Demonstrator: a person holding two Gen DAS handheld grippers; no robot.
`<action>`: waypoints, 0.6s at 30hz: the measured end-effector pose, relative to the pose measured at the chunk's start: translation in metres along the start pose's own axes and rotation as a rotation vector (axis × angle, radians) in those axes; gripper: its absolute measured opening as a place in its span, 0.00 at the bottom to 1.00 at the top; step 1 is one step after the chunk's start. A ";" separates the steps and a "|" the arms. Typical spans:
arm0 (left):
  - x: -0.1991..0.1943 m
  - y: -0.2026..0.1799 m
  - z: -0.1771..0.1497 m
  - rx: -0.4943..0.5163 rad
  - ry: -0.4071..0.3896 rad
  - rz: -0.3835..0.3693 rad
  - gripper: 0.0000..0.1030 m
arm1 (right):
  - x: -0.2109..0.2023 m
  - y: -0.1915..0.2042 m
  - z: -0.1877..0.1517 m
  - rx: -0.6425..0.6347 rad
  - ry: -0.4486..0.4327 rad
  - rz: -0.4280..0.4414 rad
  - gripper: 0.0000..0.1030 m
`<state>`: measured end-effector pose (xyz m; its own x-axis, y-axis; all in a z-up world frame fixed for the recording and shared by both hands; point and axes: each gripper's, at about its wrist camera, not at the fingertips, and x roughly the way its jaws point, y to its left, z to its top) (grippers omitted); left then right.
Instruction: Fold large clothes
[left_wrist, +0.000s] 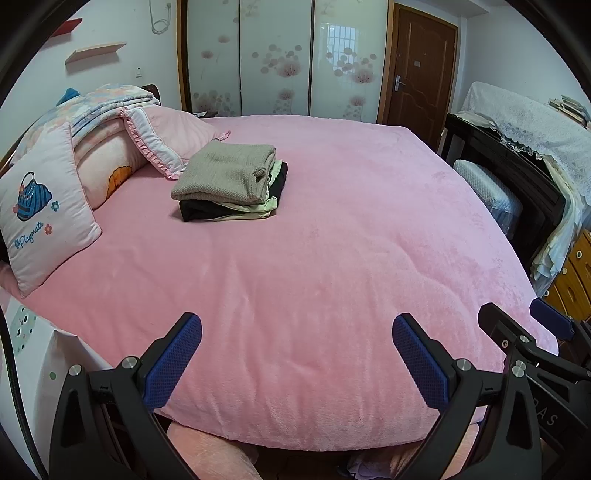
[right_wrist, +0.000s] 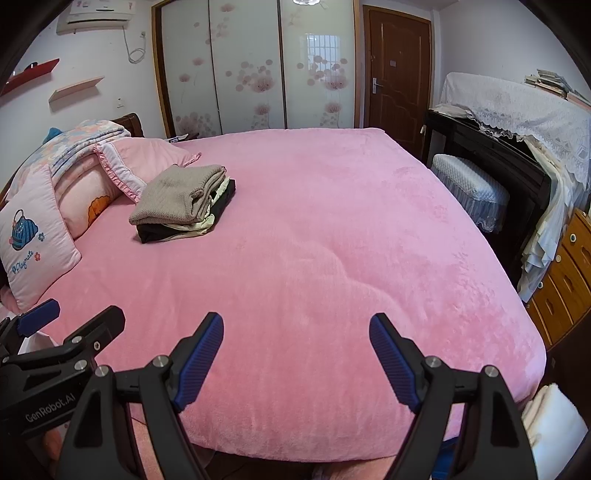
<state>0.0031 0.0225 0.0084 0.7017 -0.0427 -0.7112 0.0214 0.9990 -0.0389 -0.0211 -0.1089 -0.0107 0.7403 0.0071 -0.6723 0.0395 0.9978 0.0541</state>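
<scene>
Both grippers hang over the near edge of the pink bed (left_wrist: 332, 240), side by side and empty. The left gripper (left_wrist: 297, 332) fills the bottom of its own view with its jaws spread wide, nothing between the blue pads but pink blanket. The right gripper (right_wrist: 296, 332) stands the same way in its view, jaws wide and holding nothing. Each shows in the other's camera too: the right one pokes in at the lower right of the left view, the left one at the lower left of the right view.

The clothes sit well away from both, in the upper left of each frame. It is a neat stack (left_wrist: 229, 184): a grey-beige knitted sweater (left_wrist: 225, 171) folded on top, a pale cream garment (left_wrist: 258, 206) under it, and something black (left_wrist: 199, 212) at the bottom. The stack rests on the blanket just beside the frilled pink pillow (left_wrist: 162, 138), with the "Playmate" cushion (left_wrist: 40, 210) further to the left.

No unfolded garment lies on the bed in either view. By my reading, the folding of what is on the stack is done, and this is a pause between pieces or the end of the job; I cannot tell which. A cream cloth (right_wrist: 554, 417) shows at the lower right corner of the right view, off the bed, but whether it is laundry is unclear. If more is to be folded, the next move calls for fetching a garment and spreading it flat on the open middle of the blanket, within reach of both grippers.
</scene>
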 end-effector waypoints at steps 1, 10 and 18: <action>0.000 0.000 0.000 -0.001 0.001 0.000 1.00 | 0.000 0.000 -0.001 0.000 0.000 -0.001 0.79; 0.005 0.002 0.000 0.005 0.012 0.002 1.00 | 0.003 -0.002 0.000 0.002 0.007 0.000 0.79; 0.007 0.002 -0.001 0.009 0.016 0.003 1.00 | 0.007 -0.007 -0.006 0.007 0.015 -0.001 0.79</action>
<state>0.0073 0.0245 0.0032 0.6904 -0.0396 -0.7223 0.0253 0.9992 -0.0306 -0.0203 -0.1153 -0.0195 0.7301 0.0074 -0.6833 0.0451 0.9972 0.0590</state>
